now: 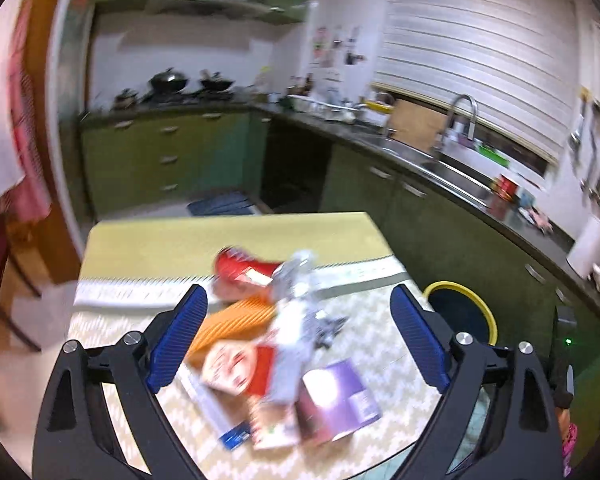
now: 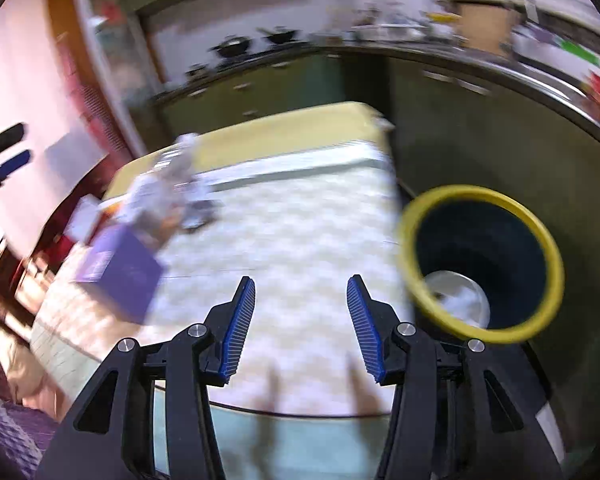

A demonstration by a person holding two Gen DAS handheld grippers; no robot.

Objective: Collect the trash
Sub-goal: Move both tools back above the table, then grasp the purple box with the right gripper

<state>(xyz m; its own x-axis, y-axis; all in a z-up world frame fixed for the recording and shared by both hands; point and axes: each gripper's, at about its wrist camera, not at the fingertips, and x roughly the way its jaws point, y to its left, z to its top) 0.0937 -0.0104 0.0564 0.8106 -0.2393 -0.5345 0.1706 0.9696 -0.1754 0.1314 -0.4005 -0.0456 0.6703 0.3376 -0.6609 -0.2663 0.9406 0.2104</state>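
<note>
I see the trash pile (image 1: 276,352) lying on the desk (image 1: 160,240), a box (image 1: 340,400) at its near right. The bin (image 1: 462,312) stands off the desk's right edge; the counter (image 1: 420,160) runs behind.

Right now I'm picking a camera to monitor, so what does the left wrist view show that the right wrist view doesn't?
Only the left wrist view shows the red packet and orange ridged wrapper.

Only the right wrist view shows pale trash at the bottom of the bin.

Both show the purple box, crumpled white wrapper, yellow-rimmed bin and table.
</note>
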